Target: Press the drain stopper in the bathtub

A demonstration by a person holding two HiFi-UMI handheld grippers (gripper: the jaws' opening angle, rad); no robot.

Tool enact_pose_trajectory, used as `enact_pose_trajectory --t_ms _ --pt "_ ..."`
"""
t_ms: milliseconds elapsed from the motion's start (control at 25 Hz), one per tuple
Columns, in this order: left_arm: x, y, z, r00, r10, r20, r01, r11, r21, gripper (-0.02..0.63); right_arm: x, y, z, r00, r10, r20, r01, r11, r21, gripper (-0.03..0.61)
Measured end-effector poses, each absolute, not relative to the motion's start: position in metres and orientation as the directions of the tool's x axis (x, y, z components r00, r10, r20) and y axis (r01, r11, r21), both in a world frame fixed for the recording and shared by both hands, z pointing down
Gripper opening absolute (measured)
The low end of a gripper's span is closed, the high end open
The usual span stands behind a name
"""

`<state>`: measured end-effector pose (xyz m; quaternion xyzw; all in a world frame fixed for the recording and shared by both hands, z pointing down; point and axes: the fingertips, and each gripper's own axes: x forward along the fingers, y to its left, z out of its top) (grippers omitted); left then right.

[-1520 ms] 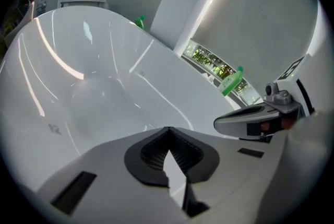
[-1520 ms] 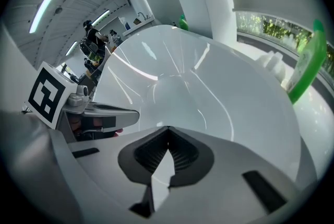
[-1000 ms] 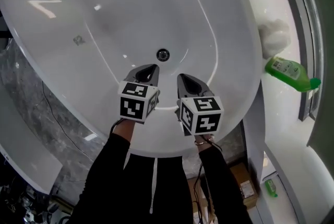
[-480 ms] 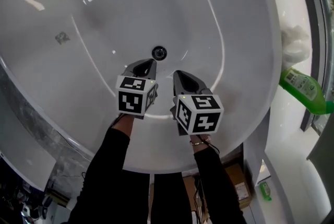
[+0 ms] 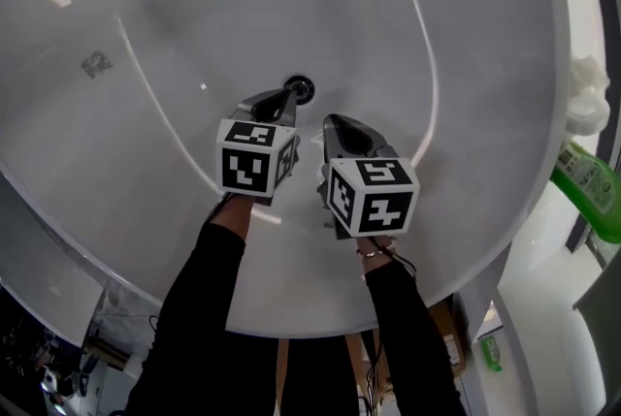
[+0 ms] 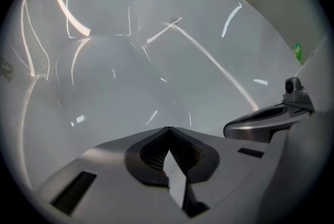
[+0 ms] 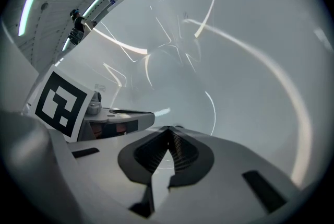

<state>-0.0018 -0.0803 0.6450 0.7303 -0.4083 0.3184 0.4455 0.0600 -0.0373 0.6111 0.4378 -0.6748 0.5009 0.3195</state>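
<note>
Left gripper view showed the left gripper (image 6: 168, 130) with its jaws closed tip to tip and nothing between them; the right gripper view showed the right gripper (image 7: 169, 128) shut and empty the same way. In the head view the left gripper (image 5: 288, 95) pointed down into the white glossy oval bathtub (image 5: 194, 16), its tip overlapping the near edge of the round dark metal drain stopper (image 5: 304, 88) on the tub floor; whether they touched could not be told. The right gripper (image 5: 335, 121) hung just beside it, a little short of the stopper. Bare sloping basin lay open on all sides of both tips. Beyond the tub's right rim, a green plastic bottle (image 5: 587, 183) lay on the white ledge (image 5: 553, 249).
</note>
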Motion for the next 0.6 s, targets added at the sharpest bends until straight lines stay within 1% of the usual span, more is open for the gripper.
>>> enact_pose_trajectory --t_ms 600 --pt "0.0 -0.075 0.698 0.463 -0.261 0.847 -0.881 -0.24 0.408 0.008 0.054 -0.042 0.646 -0.402 -0.245 0.882 -0.916 0.115 -0.385 0.002"
